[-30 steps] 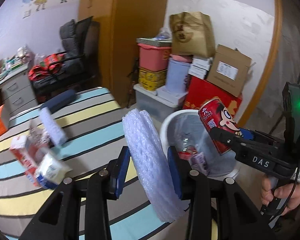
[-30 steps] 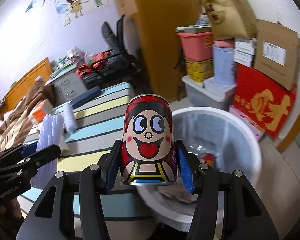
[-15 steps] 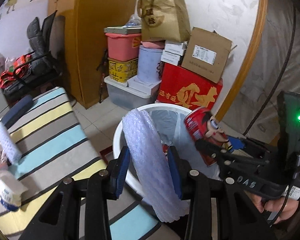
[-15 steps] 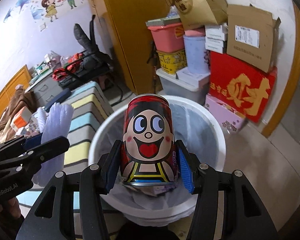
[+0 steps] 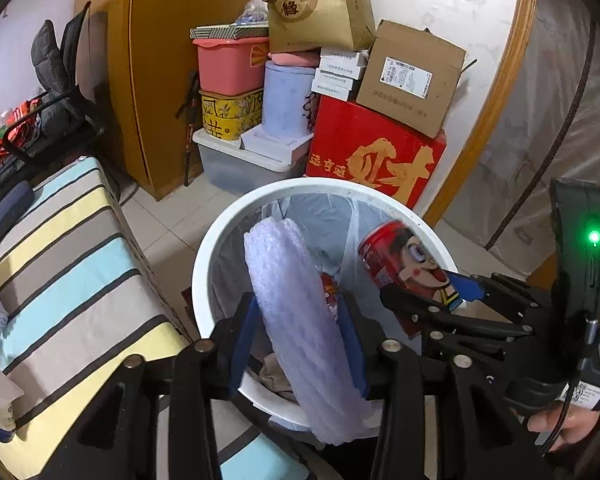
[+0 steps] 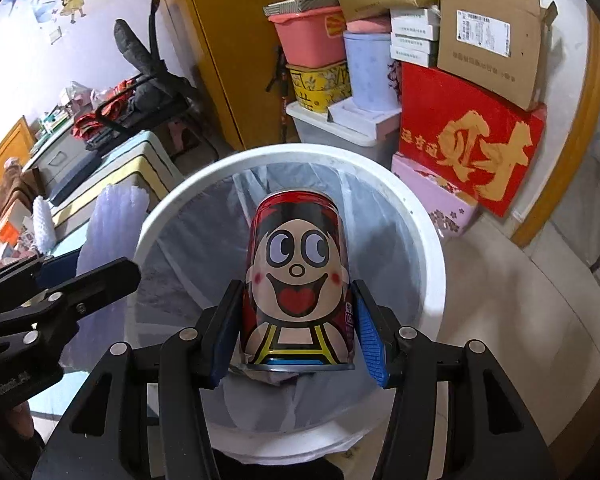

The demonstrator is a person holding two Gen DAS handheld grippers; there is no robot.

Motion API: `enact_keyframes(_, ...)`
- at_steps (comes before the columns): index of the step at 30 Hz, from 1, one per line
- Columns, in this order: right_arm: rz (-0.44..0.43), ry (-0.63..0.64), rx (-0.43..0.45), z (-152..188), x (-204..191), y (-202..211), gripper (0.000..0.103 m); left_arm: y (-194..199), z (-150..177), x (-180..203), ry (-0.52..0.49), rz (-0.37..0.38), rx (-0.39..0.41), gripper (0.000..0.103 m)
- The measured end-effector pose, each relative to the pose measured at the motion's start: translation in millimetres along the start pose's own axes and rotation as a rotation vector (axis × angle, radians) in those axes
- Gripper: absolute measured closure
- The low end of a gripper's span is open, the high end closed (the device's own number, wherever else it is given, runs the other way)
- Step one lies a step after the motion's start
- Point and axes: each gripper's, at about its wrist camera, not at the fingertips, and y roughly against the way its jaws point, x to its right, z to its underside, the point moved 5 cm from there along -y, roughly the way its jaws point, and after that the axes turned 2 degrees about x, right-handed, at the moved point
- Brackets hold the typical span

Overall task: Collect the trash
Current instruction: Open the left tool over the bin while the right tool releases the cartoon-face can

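Observation:
My left gripper (image 5: 300,340) is shut on a roll of white bubble wrap (image 5: 300,320) and holds it over the near rim of a white trash bin (image 5: 220,240) lined with a clear bag. My right gripper (image 6: 300,332) is shut on a red drink can with a cartoon face (image 6: 296,280), held above the bin's opening (image 6: 428,232). The can also shows in the left wrist view (image 5: 404,268), to the right of the wrap. The bubble wrap shows at the left of the right wrist view (image 6: 108,220). Some trash lies in the bin's bottom.
A striped bench (image 5: 60,260) stands left of the bin with a few items on it. Stacked boxes and tubs, among them a red box (image 5: 376,164) and a cardboard box (image 5: 412,76), stand behind the bin by a wooden cabinet (image 5: 172,60).
Both grippers have swung from over the striped bench to above the trash bin, each still holding its item. The bin now fills the middle of both views.

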Motion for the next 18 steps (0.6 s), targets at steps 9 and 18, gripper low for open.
enact_keyframes(9,0.016,-0.011,0.026,-4,1,6,0.033,8,2,-11,0.032,-0.022,0.013,0.034)
enact_keyframes(18,-0.007,-0.008,0.07,-8,-15,18,0.033,33,7,-26,0.077,-0.028,0.058,0.034)
